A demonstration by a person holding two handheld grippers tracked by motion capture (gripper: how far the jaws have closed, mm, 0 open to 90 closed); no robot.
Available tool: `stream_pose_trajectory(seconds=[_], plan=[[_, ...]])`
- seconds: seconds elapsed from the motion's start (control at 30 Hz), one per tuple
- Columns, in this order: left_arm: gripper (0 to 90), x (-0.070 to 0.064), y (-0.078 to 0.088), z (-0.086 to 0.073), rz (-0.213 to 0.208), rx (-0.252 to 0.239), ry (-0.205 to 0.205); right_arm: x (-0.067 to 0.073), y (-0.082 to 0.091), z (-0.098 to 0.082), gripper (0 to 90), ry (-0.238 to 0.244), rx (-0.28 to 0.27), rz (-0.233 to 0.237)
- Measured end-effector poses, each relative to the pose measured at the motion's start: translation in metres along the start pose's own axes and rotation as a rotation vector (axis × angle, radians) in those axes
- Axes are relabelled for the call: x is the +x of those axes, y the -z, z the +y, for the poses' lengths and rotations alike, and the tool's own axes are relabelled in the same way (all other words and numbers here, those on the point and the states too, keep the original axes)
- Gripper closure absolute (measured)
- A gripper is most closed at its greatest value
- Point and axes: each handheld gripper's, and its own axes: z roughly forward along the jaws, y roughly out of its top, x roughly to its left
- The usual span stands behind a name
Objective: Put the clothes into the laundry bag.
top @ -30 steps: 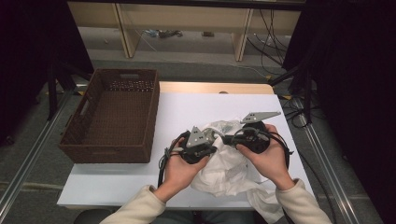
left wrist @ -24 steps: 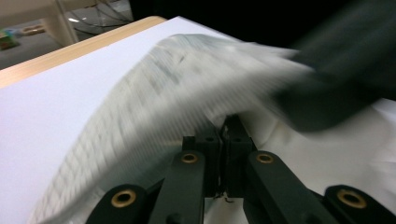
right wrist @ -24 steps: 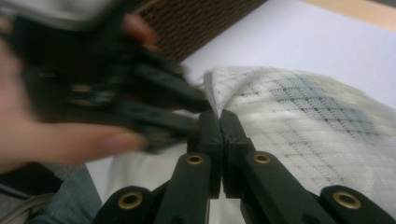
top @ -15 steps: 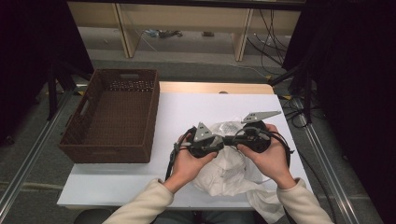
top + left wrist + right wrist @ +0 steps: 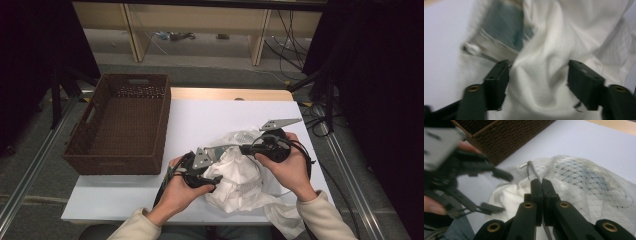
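Observation:
A crumpled white garment with a lace panel lies on the white table near its front edge. My right gripper is shut on a thin grey strap at the garment's lace edge; in the right gripper view its jaws meet around that strap. My left gripper sits low at the garment's left side. Its jaws have just been opening and now stand wide, and a fold of the white cloth bulges between the left gripper pads without being pinched.
A dark brown wicker basket stands on the table's left side, and its corner is close behind the hands. Bare white table lies beyond the garment. A loose end of the cloth hangs over the front edge at the right.
My left gripper was shut on the garment beside the right one; it has let go, opened, and dropped down and to the left. The right gripper has stayed put, still shut.

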Motion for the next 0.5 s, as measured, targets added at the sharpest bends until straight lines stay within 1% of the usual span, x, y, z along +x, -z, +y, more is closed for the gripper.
stream_pose_trajectory(seconds=[0.03, 0.07, 0.1, 0.13, 0.17, 0.2, 0.23, 0.27, 0.3, 0.33, 0.37, 0.4, 0.43, 0.47, 0.5], plan=[[42.6, -0.001, -0.008, -0.002, 0.001, 0.023, 0.022, -0.001, -0.001, 0.0, 90.0, 0.007, -0.004, 0.007], [46.3, 0.0, -0.013, -0.002, -0.014, 0.035, 0.008, 0.0, -0.001, 0.0, 90.0, 0.001, -0.003, 0.005], [54.1, -0.002, -0.017, -0.001, -0.023, 0.039, 0.024, 0.0, -0.001, 0.0, 90.0, 0.005, -0.001, 0.003], [62.7, 0.002, -0.02, 0.001, -0.027, 0.032, -0.027, 0.0, -0.001, 0.0, 90.0, 0.003, 0.0, 0.005], [71.7, -0.001, -0.023, 0.003, -0.044, 0.038, 0.007, 0.001, -0.002, 0.0, 90.0, 0.002, -0.001, 0.004], [79.3, -0.001, -0.022, 0.006, -0.05, 0.036, 0.002, 0.001, -0.002, -0.001, 90.0, 0.005, 0.008, 0.011], [82.5, -0.005, -0.02, 0.009, -0.06, 0.026, 0.033, 0.0, -0.003, 0.0, 90.0, 0.021, 0.004, 0.005], [83.5, -0.007, -0.013, 0.015, -0.063, 0.003, 0.046, 0.0, -0.004, 0.0, 90.0, 0.038, -0.002, -0.003], [84.0, -0.009, -0.01, 0.018, -0.071, -0.029, 0.059, 0.004, -0.003, 0.0, 90.0, 0.01, 0.013, 0.003], [84.3, -0.01, -0.004, 0.023, -0.065, -0.06, 0.057, 0.004, -0.003, -0.001, 90.0, 0.011, 0.012, 0.004], [84.5, -0.01, 0.001, 0.03, -0.057, -0.102, 0.059, 0.004, -0.004, 0.0, 90.0, 0.022, 0.006, 0.013], [84.6, -0.01, 0.004, 0.033, -0.057, -0.124, 0.07, 0.004, -0.003, 0.0, 90.0, 0.049, -0.004, -0.002], [84.6, -0.009, 0.007, 0.038, -0.059, -0.153, 0.078, 0.006, -0.004, 0.0, 90.0, 0.045, -0.017, -0.006], [84.8, -0.009, 0.009, 0.044, -0.051, -0.182, 0.079, 0.007, -0.003, 0.001, 90.0, 0.063, -0.01, 0.013], [84.9, -0.011, 0.01, 0.048, -0.043, -0.206, 0.086, 0.009, -0.003, 0.001, 90.0, 0.075, -0.012, 0.019]])
